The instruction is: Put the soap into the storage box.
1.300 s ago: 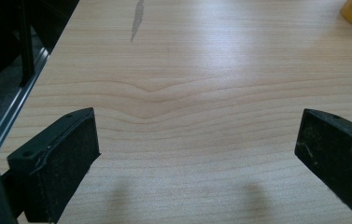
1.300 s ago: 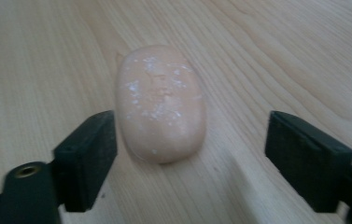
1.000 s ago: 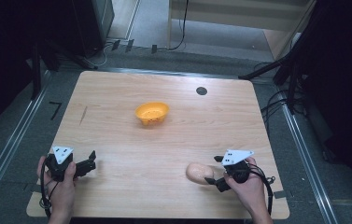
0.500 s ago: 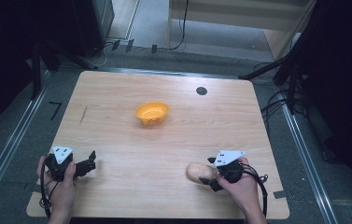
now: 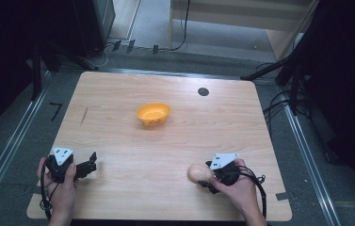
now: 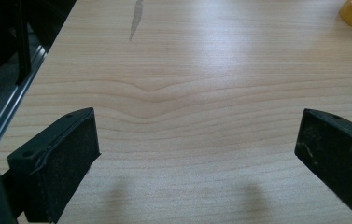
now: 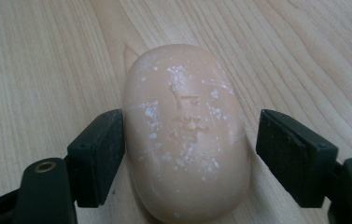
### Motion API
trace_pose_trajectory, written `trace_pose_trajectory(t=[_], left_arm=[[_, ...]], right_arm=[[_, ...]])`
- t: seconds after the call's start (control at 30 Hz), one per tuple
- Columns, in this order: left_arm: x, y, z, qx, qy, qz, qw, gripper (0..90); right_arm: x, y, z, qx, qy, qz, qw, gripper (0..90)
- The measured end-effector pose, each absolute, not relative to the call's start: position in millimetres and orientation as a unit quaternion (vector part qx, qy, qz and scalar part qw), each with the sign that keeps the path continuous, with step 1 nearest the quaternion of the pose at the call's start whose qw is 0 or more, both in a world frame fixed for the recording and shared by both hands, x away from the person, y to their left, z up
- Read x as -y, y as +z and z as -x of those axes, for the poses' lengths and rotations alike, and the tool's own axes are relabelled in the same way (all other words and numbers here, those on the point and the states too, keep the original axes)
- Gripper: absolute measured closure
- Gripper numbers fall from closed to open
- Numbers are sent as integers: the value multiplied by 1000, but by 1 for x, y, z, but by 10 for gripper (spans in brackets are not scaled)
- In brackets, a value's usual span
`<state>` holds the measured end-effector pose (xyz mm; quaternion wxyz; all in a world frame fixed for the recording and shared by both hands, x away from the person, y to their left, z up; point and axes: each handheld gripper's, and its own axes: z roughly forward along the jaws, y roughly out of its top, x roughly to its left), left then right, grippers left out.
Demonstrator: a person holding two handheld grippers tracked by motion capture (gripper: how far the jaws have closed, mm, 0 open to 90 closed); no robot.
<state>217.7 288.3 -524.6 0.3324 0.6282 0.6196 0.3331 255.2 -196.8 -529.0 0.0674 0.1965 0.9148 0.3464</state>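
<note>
Soap (image 5: 198, 173) lies near the table's (image 5: 175, 141) front edge — right gripper (image 5: 209, 176) against it, orange bowl (image 5: 153, 114) well apart. Left gripper (image 6: 197, 154): jaws wide over bare wood. Right gripper view — jaws straddle the soap, one touching, one apart.

a wooden table (image 5: 133, 155) sat in the middle of the frame. a small black round spot (image 5: 203, 91) was near its top edge, and a thin dark mark (image 5: 84, 116) was at its left. black cables (image 5: 278, 101) lay on the grey floor at the right.
</note>
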Motion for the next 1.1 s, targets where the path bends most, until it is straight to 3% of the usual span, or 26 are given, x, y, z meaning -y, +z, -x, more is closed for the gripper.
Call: trace_pose_trajectory(t=[1.1], left_arm=[[-289,-524,-218,-623,331,-626,331,1]], right_arm=[[191,-530,-261,-927,325,-179,53,330]])
